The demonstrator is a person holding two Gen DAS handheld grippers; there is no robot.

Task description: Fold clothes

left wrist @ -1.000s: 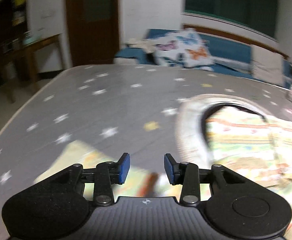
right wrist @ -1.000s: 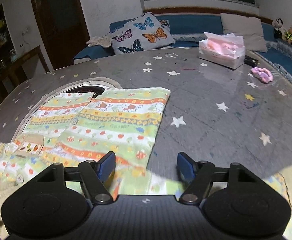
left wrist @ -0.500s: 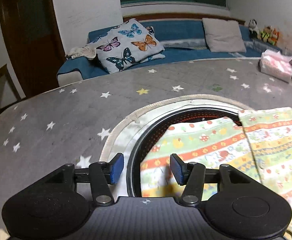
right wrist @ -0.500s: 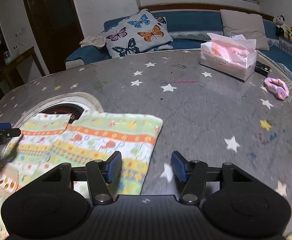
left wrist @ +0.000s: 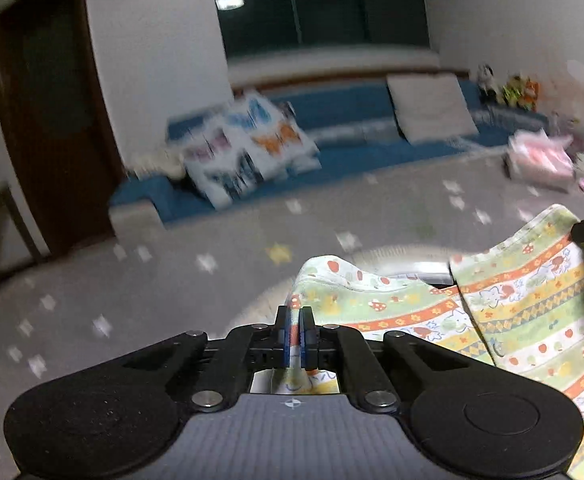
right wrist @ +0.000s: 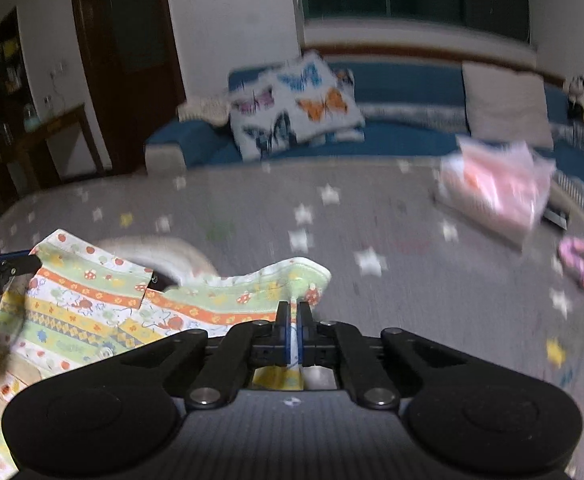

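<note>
Both fingers of the left gripper were pressed together on a corner of the striped garment. Fingers of the right gripper were pinched tight on another corner of that same cloth. No brand or writing on it could be read; the pictures were blurry. It was soft, with green, orange, yellow and white bands and tiny red fruit, flowers and little animals. Each pinched corner stood up a bit above the grey worktop with stars on it. From the left fingers the cloth spread off to the right; from the right fingers it spread off to the left. Ahead and to the right of the right fingers sat a pink tissue box and a pink hair tie. Far ahead was a blue sofa with a butterfly pillow.
</note>
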